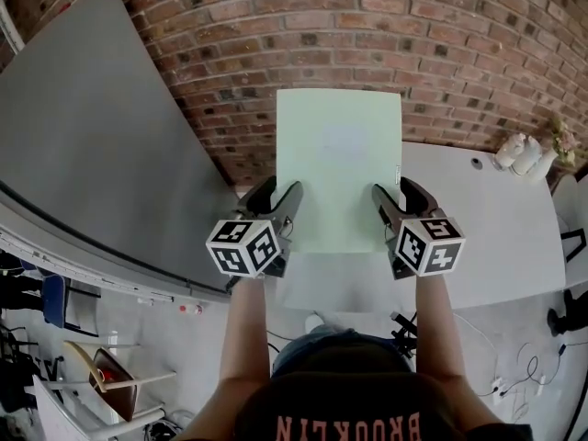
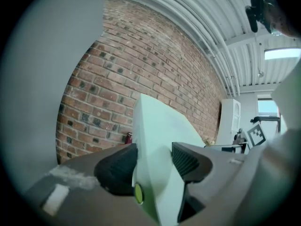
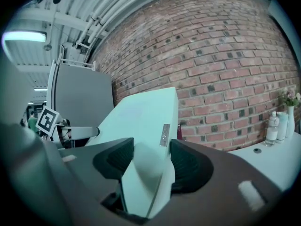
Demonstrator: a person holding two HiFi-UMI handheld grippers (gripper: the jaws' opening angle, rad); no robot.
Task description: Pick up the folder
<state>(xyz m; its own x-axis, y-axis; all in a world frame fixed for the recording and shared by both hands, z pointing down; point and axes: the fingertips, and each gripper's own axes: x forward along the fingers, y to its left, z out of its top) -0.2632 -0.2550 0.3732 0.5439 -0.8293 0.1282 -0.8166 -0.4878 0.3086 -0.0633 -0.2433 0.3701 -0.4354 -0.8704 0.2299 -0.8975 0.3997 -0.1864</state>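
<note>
A pale green folder (image 1: 338, 168) is held up in the air in front of the brick wall, above the white table (image 1: 496, 237). My left gripper (image 1: 287, 202) is shut on the folder's lower left edge, and my right gripper (image 1: 386, 200) is shut on its lower right edge. In the left gripper view the folder (image 2: 157, 140) rises between the two black pads, with a small yellow-green stud beside the left pad. In the right gripper view the folder (image 3: 141, 131) passes between the pads, a small label strip on its edge.
A grey board (image 1: 83, 145) leans at the left along the brick wall (image 1: 303, 26). Bottles and a small flower vase (image 1: 533, 154) stand at the table's far right corner. Chairs and cables lie on the floor below.
</note>
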